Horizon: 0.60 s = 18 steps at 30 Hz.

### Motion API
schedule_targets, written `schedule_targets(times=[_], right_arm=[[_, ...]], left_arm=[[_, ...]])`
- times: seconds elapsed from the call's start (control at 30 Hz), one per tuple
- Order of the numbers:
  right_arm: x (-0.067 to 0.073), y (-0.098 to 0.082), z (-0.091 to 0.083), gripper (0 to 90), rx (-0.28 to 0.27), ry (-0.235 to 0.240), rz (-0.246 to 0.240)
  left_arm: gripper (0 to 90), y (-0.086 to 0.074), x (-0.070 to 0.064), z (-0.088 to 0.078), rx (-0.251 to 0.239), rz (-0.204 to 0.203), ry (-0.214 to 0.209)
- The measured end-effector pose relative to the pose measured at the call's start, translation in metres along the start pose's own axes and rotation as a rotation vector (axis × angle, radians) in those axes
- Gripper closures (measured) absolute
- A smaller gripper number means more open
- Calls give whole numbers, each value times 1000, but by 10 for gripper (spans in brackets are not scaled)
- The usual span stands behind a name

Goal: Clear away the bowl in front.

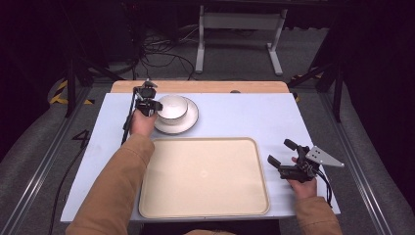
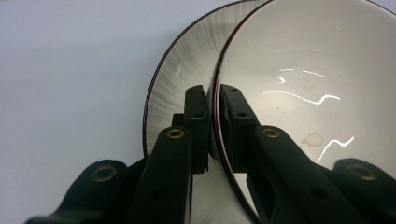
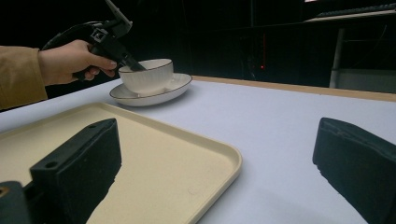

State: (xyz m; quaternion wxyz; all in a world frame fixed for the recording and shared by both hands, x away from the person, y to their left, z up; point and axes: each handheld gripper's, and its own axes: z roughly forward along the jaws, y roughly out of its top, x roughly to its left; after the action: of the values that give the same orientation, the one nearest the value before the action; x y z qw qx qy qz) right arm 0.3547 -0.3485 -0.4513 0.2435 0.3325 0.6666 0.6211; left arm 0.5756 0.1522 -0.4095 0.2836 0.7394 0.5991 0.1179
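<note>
Counted on table: 1 bowl (image 1: 172, 106), 1 plate (image 1: 188, 122) under it, 1 tray (image 1: 204, 178), 2 grippers – left (image 1: 155, 105) & right (image 1: 280, 152).

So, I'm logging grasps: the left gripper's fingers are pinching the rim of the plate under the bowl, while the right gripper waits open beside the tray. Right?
Not quite. The left gripper pinches the rim of the bowl, not of the plate under it; the left gripper view shows one finger inside the bowl's wall, one outside. The rest holds: the right gripper waits open beside the tray.
</note>
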Motion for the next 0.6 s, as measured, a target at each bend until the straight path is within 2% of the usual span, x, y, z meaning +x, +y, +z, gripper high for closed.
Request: schedule_targets(times=[0.27,0.4,0.43,0.6], right_arm=[[0,0,0,17,2,-2,5],[0,0,0,17,2,-2,6],[0,0,0,17,2,-2,7],[-1,0,0,18,1,-1,12]], left_arm=[[831,1,-2,-5,-27,-10,-16],[826,2,-4,-10,-34,1,-8],[824,2,-4,-11,-46,0,-14],[823,4,-2,-17,-47,-22,-64]])
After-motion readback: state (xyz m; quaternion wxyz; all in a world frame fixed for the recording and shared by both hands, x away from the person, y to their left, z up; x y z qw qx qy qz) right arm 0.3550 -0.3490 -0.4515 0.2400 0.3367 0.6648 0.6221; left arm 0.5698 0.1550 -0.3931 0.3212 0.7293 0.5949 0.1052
